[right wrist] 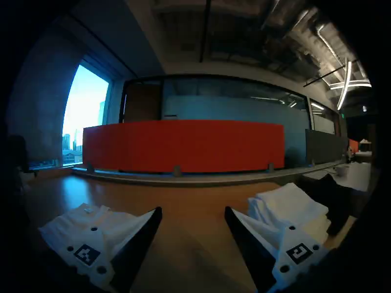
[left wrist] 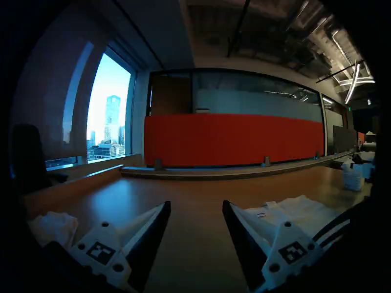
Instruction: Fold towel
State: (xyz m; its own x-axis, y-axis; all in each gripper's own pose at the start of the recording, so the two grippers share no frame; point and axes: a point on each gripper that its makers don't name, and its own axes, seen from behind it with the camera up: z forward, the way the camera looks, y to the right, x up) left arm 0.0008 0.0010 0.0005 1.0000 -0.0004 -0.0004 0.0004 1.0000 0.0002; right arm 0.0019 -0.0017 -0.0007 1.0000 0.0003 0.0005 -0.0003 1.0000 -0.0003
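The left gripper (left wrist: 196,202) stands wide open with nothing between its fingers. The right gripper (right wrist: 193,209) is spread as wide and as empty. Both hang low over the wooden table (left wrist: 195,188), aimed at the red screen (left wrist: 229,139). The towel (right wrist: 93,219) lies flat but rumpled on the table, on the near side of the red screen, and a stack of folded towels (right wrist: 288,202) sits farther right, also short of that screen. The step in hand looks like the first grasp: each gripper should probably turn toward the towel, drop to a corner and pinch one layer only, so the fold runs even.
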